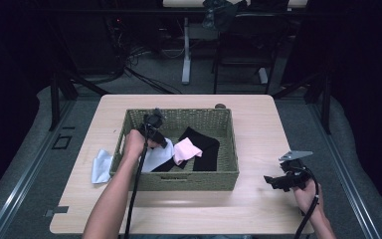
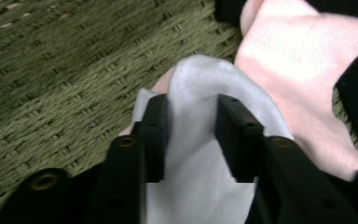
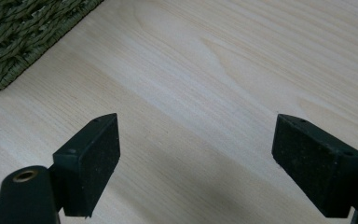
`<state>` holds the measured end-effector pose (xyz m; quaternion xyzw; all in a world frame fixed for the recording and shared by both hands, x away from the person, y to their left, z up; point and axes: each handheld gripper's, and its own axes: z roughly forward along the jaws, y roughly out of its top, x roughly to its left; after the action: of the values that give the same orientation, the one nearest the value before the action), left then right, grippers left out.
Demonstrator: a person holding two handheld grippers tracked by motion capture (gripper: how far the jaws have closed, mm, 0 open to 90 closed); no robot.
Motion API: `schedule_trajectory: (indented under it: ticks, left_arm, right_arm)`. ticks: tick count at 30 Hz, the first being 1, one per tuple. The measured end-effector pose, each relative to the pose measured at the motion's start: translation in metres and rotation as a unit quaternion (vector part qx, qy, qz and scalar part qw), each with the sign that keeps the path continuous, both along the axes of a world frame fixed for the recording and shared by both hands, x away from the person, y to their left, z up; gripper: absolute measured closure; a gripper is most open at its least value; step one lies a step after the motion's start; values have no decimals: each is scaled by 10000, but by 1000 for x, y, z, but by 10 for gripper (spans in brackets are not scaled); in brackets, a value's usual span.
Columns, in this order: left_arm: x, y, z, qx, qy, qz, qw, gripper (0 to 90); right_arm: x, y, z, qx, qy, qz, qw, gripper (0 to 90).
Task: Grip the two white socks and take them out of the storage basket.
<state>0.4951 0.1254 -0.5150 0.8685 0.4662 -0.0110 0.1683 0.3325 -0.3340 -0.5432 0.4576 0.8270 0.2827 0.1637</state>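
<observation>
The left gripper (image 2: pixel 192 126) pinches a fold of the white cloth (image 2: pixel 200 154) by the left wall of the basket (image 1: pixel 179 181), beside a pink cloth (image 2: pixel 298 70), while the right gripper (image 3: pixel 196 154) gapes wide over the table (image 3: pixel 223 70) near its right edge.

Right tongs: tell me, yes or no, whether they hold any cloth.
No: the right tongs stand wide open over the bare wooden table, with nothing between them.
</observation>
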Motion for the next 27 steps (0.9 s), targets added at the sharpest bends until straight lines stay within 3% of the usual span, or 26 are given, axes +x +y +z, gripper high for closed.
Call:
schedule_trajectory:
  ticks: [5, 13, 20, 27]
  left_arm:
    - [-5, -1, 5, -51, -144, -88, 9998, 857]
    - [-17, 7, 28, -298, -504, -179, 9981, 867]
    - [-24, 19, 53, -493, -842, -174, 9951, 868]
    - [-30, 29, 80, -595, -1000, -130, 9931, 868]
  right_arm:
    - [0, 0, 1, -1, -22, -8, 10000, 147]
    - [0, -1, 0, -22, -17, -13, 10000, 147]
    - [1, 0, 0, -20, 10, 0, 10000, 147]
    - [1, 0, 0, -24, 9, -15, 10000, 147]
